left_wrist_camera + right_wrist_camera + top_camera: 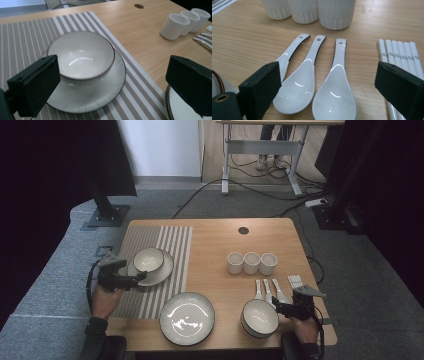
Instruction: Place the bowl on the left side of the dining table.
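At the near edge of the table (220, 232), the person's two forearms come in from below, each hand wrapped round a gripper. The right gripper (278, 307) sits low at the near right corner, pointing leftward toward the spoons (268, 290) and just beside a large bowl (259, 317). In the right gripper view its jaws stand wide apart and hold nothing; three white spoons (312, 75) lie side by side between them on the wood, bowls toward the camera, handles pointing away. The leftmost spoon's bowl is partly hidden behind the left jaw, and the white chopsticks (399, 55) run under the right jaw, their near ends cut off.

The left gripper (141, 276) is held level over the striped placemat (165, 250), pointing right at a small bowl (148, 259) that sits on a plate (159, 272). In the left gripper view the jaws are spread wide and empty, with the small bowl (81, 53) and plate (100, 90) between them; whether the left jaw touches the plate's rim is hard to tell.

A large dinner plate (187, 318) lies between the two hands, its edge cut off in the left gripper view.

Farther back, three ribbed white cups (251, 262) stand in a touching row; their tops are cropped in the right gripper view.
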`<action>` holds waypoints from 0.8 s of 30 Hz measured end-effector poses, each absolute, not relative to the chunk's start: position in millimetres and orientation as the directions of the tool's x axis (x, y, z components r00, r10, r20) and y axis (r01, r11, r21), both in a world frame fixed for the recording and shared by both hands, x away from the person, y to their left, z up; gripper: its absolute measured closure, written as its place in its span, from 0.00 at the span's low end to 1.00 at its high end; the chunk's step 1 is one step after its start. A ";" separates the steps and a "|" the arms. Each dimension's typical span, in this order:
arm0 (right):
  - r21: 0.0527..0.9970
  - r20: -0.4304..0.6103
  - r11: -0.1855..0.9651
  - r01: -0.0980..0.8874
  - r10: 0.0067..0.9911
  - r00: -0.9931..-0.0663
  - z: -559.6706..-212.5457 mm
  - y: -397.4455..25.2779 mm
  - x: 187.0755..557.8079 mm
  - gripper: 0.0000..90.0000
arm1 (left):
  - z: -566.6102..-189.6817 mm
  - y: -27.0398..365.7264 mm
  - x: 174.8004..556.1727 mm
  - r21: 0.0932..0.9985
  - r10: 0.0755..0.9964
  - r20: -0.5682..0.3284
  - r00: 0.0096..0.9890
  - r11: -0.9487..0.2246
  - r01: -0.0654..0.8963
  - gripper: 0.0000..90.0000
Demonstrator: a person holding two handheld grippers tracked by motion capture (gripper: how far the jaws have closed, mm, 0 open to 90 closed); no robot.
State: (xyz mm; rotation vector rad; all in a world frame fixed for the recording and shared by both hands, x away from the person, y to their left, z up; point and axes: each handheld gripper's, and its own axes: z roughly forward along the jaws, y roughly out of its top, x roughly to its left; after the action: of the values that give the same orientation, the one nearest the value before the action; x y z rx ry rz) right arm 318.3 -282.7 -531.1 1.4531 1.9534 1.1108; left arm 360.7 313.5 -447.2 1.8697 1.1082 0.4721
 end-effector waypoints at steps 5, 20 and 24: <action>0.813 0.101 0.116 0.570 0.937 -0.336 -531.5 -282.6 318.9 0.09 | -472.4 311.4 345.2 0.844 0.847 -0.113 0.519 -0.193 0.500 0.00; 0.805 0.112 0.110 0.583 0.937 -0.332 -532.3 -283.3 320.3 0.11 | -518.1 298.3 323.2 0.810 0.870 -0.059 0.489 -0.245 0.533 0.00; 0.796 0.109 0.113 0.594 0.939 -0.325 -532.9 -282.9 321.6 0.13 | -518.9 297.9 321.9 0.805 0.875 -0.045 0.482 -0.254 0.536 0.00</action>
State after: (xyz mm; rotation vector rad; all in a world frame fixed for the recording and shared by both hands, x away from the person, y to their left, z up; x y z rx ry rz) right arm 321.6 -282.9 -532.9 1.4875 1.9718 1.0866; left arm 321.9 297.9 -518.9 1.9305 1.1703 0.5379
